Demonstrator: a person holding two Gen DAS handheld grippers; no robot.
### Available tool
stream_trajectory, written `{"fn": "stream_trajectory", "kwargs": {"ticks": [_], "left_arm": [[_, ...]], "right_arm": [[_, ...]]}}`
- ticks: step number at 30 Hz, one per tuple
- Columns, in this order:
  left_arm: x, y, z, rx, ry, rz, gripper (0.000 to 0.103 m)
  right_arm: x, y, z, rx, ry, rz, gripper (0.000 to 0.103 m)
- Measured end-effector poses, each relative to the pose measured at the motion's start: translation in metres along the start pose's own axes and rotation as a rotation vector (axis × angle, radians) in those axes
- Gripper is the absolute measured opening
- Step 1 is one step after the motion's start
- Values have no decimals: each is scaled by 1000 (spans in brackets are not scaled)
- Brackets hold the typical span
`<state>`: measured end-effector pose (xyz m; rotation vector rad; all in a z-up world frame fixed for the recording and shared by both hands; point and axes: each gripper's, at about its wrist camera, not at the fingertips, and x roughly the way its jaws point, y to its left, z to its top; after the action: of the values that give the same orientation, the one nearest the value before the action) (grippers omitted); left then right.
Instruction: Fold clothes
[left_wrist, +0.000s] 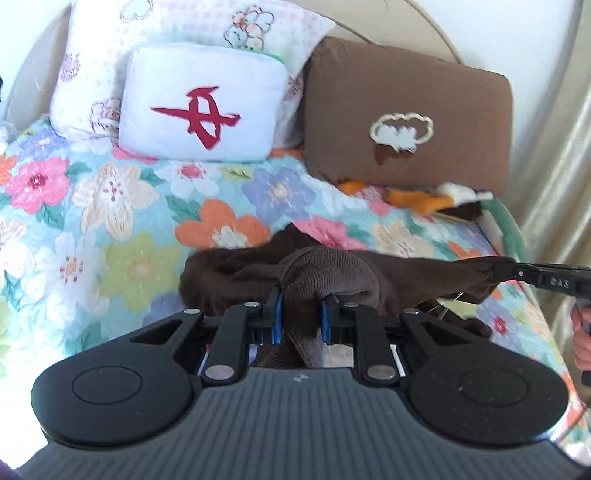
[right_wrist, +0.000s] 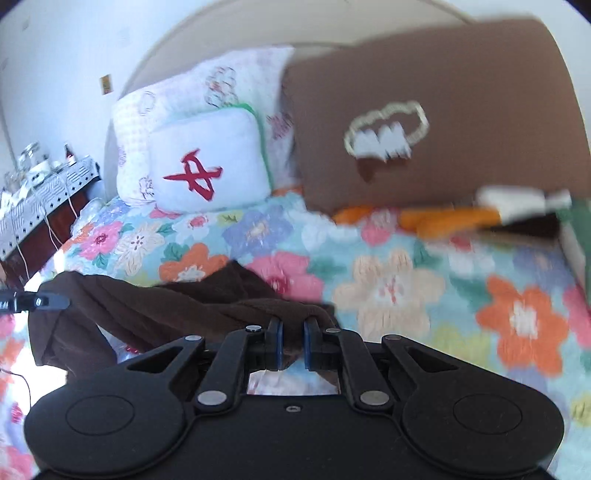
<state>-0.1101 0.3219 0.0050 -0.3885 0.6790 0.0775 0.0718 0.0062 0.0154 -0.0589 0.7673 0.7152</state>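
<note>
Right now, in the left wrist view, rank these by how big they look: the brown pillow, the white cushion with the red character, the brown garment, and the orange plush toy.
1. brown pillow
2. brown garment, partly hidden by the left gripper; nearness makes this rank unsure
3. white cushion
4. orange plush toy, clearly smallest

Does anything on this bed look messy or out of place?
Only small things. An orange and white soft item lies slumped at the foot of the brown pillow, half tucked under it. The brown garment is bunched, held up by the left gripper and right gripper. No spills or damage.
</note>
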Motion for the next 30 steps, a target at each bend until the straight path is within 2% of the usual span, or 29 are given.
{"fn": "stream_trajectory", "kwargs": {"ticks": [4, 8, 11, 12, 16, 20, 22, 24, 26, 28, 30], "left_arm": [[-9, 7, -36, 41, 133, 19, 18], [-12, 11, -69, 94, 242, 51, 18], [-12, 13, -79, 91, 268, 47, 18], [-10, 13, -82, 103, 274, 47, 19], [13, 9, -92, 142, 348, 83, 19], [21, 6, -98, 158, 385, 93, 21], [18, 5, -98, 166, 392, 90, 25], [12, 6, -96, 162, 399, 73, 41], [2, 4, -92, 173, 396, 51, 47], [-10, 1, -87, 192, 380, 35, 50], [-25, -4, -80, 212, 344, 28, 56]], "right_arm": [[-5, -14, -41, 108, 137, 84, 11], [-7, -3, -87, 45, 239, 139, 11], [-9, 3, -110, 57, 270, 196, 11], [-7, 5, -116, 46, 280, 198, 11], [20, 9, -134, -32, 370, 98, 11], [26, 12, -138, -65, 376, 77, 12], [22, 15, -138, -90, 372, 74, 12], [20, 17, -138, -100, 372, 65, 17], [14, 18, -136, -93, 367, 54, 20], [8, 18, -132, -83, 361, 43, 33], [-4, 21, -126, -102, 326, 44, 36]]}}
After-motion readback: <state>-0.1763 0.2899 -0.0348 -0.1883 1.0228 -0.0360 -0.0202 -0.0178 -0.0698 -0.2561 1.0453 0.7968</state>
